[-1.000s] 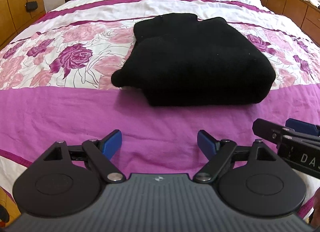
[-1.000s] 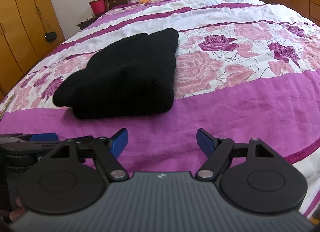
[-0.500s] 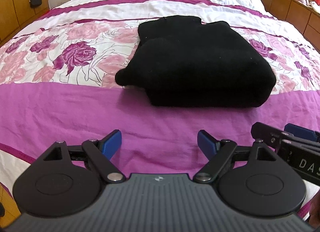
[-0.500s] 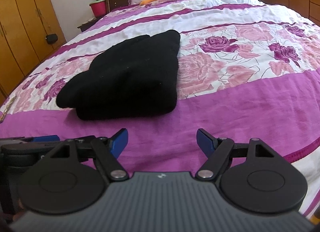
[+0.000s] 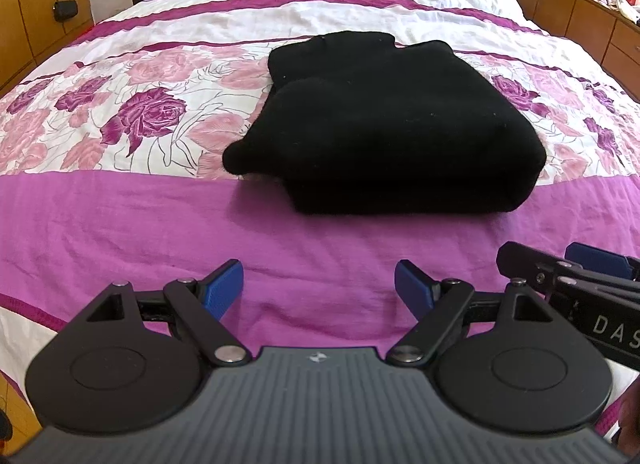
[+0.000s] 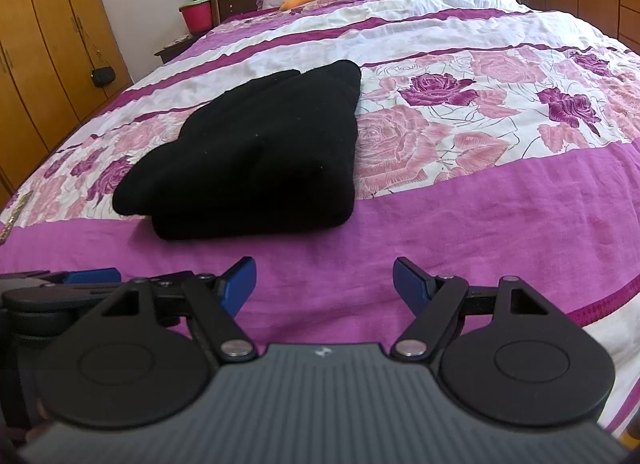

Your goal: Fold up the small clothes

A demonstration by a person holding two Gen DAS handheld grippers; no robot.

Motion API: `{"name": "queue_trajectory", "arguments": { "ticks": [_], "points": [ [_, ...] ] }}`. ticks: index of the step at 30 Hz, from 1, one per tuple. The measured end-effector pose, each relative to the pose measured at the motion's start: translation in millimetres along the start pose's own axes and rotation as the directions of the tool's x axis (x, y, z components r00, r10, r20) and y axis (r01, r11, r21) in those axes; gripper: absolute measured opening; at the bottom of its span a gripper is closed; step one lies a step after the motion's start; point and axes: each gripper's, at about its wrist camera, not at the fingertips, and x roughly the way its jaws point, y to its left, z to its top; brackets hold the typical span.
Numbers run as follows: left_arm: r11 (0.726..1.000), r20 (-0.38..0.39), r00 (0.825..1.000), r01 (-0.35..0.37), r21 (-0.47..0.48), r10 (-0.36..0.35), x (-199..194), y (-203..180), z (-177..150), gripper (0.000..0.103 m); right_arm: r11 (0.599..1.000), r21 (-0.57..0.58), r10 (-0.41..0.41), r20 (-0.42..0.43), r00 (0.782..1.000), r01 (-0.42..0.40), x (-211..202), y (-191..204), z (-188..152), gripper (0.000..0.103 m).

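- Left wrist view: the black garment (image 5: pixel 392 124) is lying on the bed (image 5: pixel 120 224), already folded into a thick, compact bundle across the line where the floral band is meeting the plain purple band. One rounded end is poking out at its left side, so a small tuck may be remaining; otherwise the fold is looking finished.
- In the same view the left claw (image 5: pixel 319 284) is hanging over bare purple cover, near the bundle but apart from it, its jaws standing wide and gripping nothing. Part of the right claw (image 5: pixel 576 264) is showing at the right edge.
- Right wrist view: the garment (image 6: pixel 260 160) is sitting ahead and to the left, its layers stacked evenly; no other loose clothes are showing on the bed (image 6: pixel 480 204).
- Here the right claw (image 6: pixel 324 284) is also spread wide over empty cover, holding and touching nothing. The left claw (image 6: pixel 92 277) is peeking in at the left edge.
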Motion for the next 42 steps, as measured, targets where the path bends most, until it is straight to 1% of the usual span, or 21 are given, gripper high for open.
{"name": "queue_trajectory", "arguments": {
  "ticks": [42],
  "points": [
    [1.0, 0.0, 1.0, 0.005, 0.003, -0.005, 1.0, 0.4, 0.4, 0.086, 1.0, -0.004, -0.001, 0.001, 1.0, 0.001, 0.4, 1.1, -0.7, 0.077]
  ]
}}
